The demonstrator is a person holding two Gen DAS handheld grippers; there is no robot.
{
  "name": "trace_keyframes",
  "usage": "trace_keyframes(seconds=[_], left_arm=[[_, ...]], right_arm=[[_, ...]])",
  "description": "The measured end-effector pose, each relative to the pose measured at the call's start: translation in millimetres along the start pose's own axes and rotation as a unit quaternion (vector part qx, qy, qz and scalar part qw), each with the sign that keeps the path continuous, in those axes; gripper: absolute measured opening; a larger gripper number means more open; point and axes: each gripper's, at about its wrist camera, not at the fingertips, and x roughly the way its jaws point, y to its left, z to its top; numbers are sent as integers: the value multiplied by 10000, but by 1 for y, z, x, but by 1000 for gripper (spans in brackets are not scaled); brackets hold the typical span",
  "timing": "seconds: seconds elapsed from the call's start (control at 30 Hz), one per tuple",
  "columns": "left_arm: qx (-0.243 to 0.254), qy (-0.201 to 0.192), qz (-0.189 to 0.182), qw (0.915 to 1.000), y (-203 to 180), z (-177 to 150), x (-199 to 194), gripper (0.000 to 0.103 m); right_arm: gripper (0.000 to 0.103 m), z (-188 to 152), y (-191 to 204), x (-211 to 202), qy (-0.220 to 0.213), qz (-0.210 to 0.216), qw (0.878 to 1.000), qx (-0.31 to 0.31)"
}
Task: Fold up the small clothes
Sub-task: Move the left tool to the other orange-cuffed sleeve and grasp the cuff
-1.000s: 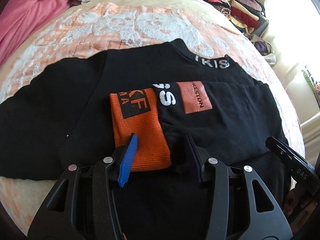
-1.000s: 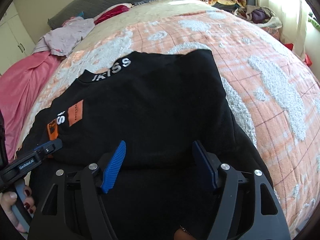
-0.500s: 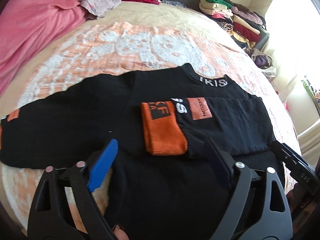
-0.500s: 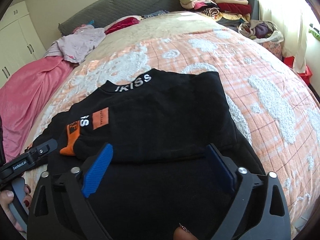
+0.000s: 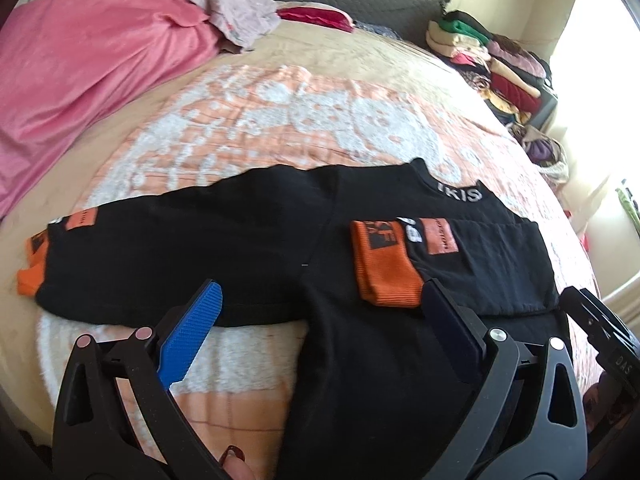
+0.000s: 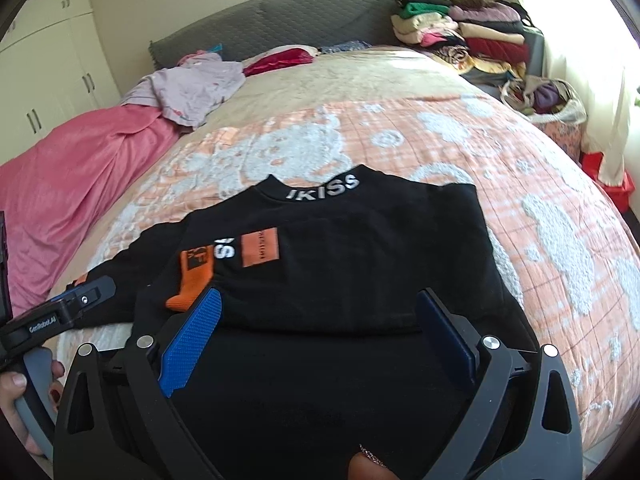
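A black sweater [image 5: 248, 248] lies flat on the bed, its "IKISS" collar [image 6: 322, 190] pointing away from me. One sleeve is folded across the chest, its orange cuff [image 5: 384, 272] [image 6: 196, 276] lying on the body. The other sleeve stretches out to the left and ends in an orange cuff [image 5: 34, 264]. My left gripper [image 5: 320, 286] hovers above the sweater's lower part. Its jaws are opening and nothing is between them. My right gripper [image 6: 318, 293] hangs open over the hem side, also holding nothing.
An orange-and-white blanket [image 5: 280, 120] covers the bed. At the far left lie a pink cover [image 5: 80, 60] and a lilac garment [image 5: 236, 12]. A stack of folded clothes [image 6: 472, 28] sits at the far right, with a bag [image 6: 548, 96] beside it. A hand [image 6: 24, 400] holds the left gripper's handle.
Both grippers drew back and rose while their jaws spread wide. The left one let go of the orange cuff, which now rests on the sweater's chest.
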Motion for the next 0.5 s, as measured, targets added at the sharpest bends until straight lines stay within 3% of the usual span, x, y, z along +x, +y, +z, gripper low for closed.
trace_keyframes(seconds=[0.5], left_arm=[[-734,-124,339,9966,75,-9,-20,93]], right_arm=[[97,6,76,4,3,494,9964,-694]])
